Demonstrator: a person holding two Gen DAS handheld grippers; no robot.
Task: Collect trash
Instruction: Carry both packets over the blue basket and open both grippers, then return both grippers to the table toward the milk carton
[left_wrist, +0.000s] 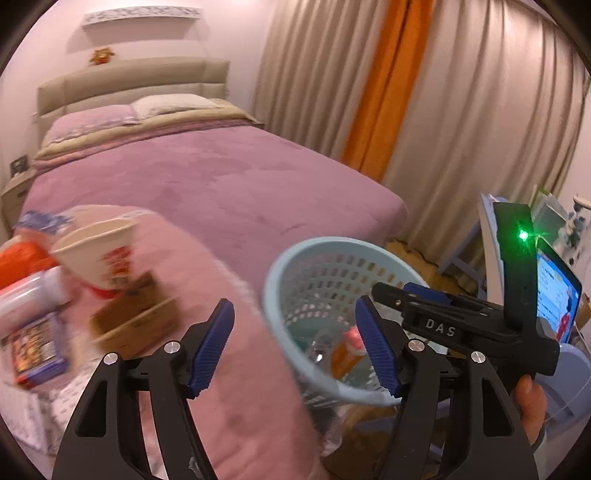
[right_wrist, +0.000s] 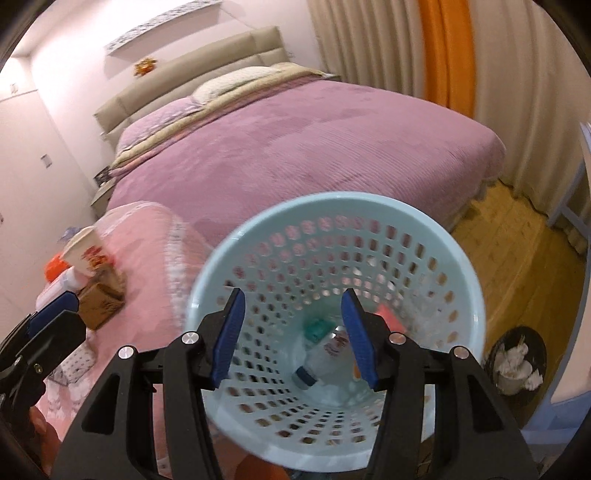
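A light blue perforated waste basket (right_wrist: 436, 236) stands beside the pink-covered surface; it also shows in the left wrist view (left_wrist: 291, 258). Inside lie a plastic bottle (right_wrist: 321, 358), a green item (right_wrist: 317, 328) and an orange-pink piece (right_wrist: 389, 317). My right gripper (right_wrist: 293, 332) is open and empty, right above the basket mouth. My left gripper (left_wrist: 295, 339) is open and empty, left of the basket. On the pink cover at the left lie a paper noodle cup (left_wrist: 107, 251), a brown box (left_wrist: 136, 317), a white bottle (left_wrist: 29, 291) and a colourful packet (left_wrist: 35, 347).
A bed with a purple blanket (left_wrist: 207, 173) fills the background, with beige and orange curtains (left_wrist: 388, 92) behind. A black bin with white paper (right_wrist: 517, 362) stands on the wooden floor at right. A lit screen (left_wrist: 557, 295) is at far right.
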